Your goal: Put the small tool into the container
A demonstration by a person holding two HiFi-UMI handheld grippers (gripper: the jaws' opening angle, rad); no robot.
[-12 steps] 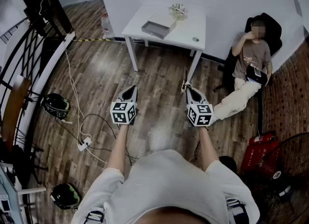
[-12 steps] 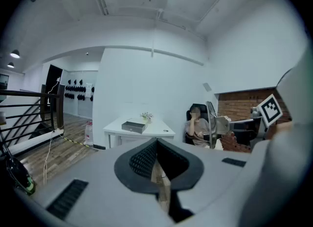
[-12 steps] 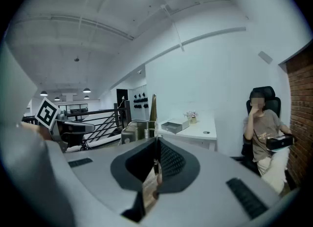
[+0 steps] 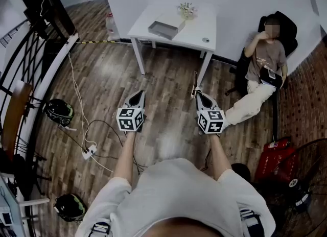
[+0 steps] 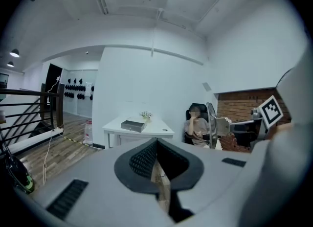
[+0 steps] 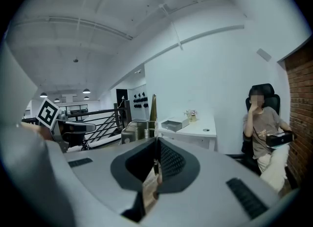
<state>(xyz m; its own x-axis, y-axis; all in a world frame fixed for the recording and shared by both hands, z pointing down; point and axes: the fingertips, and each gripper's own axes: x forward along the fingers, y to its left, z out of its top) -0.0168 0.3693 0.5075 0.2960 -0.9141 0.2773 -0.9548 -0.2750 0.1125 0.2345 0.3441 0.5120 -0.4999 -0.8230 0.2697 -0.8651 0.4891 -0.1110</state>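
Left tongs (image 4: 137, 97), right tongs (image 4: 201, 97) both closed, empty. I should approach desk (image 4: 196, 31) squarely, grey box (image 4: 166, 28) centred.

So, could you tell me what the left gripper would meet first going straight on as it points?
Probably the white table, or the floor just before it. The way there looks free, but depth is unclear.

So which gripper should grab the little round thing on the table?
Probably the right gripper: the small round thing lies near the white table's right edge, almost straight ahead of it. The left gripper is farther across.
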